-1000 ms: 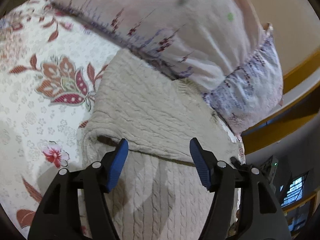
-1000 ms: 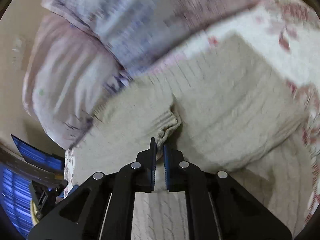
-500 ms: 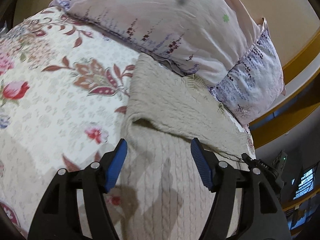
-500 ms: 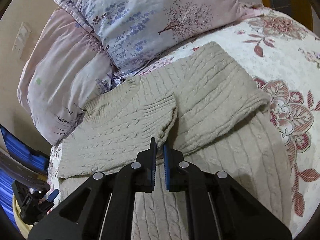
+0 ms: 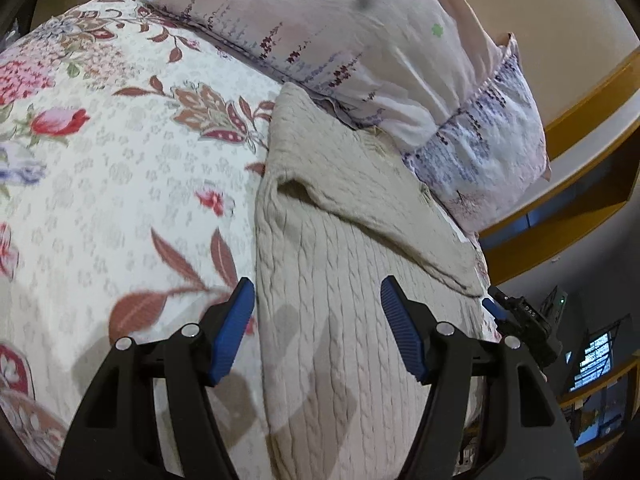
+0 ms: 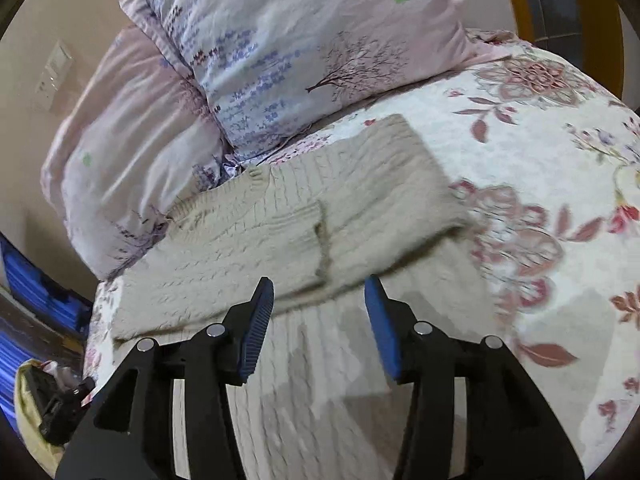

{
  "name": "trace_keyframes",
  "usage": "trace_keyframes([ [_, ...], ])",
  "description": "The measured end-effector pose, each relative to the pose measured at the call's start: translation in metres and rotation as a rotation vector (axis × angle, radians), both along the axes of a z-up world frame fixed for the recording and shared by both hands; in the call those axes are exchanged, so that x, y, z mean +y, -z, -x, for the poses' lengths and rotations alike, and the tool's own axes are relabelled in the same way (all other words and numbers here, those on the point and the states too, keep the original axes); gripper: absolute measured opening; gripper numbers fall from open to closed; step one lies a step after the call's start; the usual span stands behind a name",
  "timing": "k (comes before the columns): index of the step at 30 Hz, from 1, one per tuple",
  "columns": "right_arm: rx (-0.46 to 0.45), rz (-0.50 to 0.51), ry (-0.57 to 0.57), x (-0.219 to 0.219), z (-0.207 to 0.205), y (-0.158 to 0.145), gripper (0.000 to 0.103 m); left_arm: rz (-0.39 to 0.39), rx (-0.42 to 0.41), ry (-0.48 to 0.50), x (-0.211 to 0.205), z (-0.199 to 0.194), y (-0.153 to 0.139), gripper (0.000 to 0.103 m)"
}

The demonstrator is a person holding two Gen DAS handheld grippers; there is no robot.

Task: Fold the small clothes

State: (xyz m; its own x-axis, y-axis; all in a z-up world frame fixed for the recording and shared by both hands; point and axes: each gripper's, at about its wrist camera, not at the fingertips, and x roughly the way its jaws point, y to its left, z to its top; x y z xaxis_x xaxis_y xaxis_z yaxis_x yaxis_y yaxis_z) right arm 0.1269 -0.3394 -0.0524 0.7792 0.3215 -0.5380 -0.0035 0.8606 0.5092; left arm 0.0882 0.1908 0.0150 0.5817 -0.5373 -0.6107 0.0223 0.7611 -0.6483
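Right wrist view: floral bed (image 6: 540,152), pillows (image 6: 300,52) at 12 o'clock, beige knit sweater (image 6: 320,216) centre, sleeves folded in; only here the cuff (image 6: 324,240) shows. Right hand-held gripper (image 6: 320,312) and left hand-held gripper (image 5: 318,328) spread, empty, over the sweater.

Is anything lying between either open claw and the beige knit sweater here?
Nothing visible. The left claw and right claw both hang open directly over the sweater, which lies on the floral bedspread; the pillows sit beyond it.
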Motion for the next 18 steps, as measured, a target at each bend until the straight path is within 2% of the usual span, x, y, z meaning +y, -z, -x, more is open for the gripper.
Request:
trace_keyframes([
  [6,0.054,-0.083,-0.007,-0.048,0.040,0.016,0.050,0.035,0.012,0.029,-0.003,0.019,0.007,0.064],
  [11,0.111,-0.101,-0.002,-0.067,0.066,0.036,0.049,0.063,0.030,0.043,-0.009,0.037,0.016,0.055],
  [15,0.119,-0.137,0.003,-0.075,0.082,0.047,0.049,0.088,0.027,0.056,-0.013,0.054,0.018,0.047],
  [18,0.146,-0.176,-0.051,-0.073,0.089,0.060,0.042,0.109,0.022,0.078,-0.018,0.068,0.021,0.040],
])
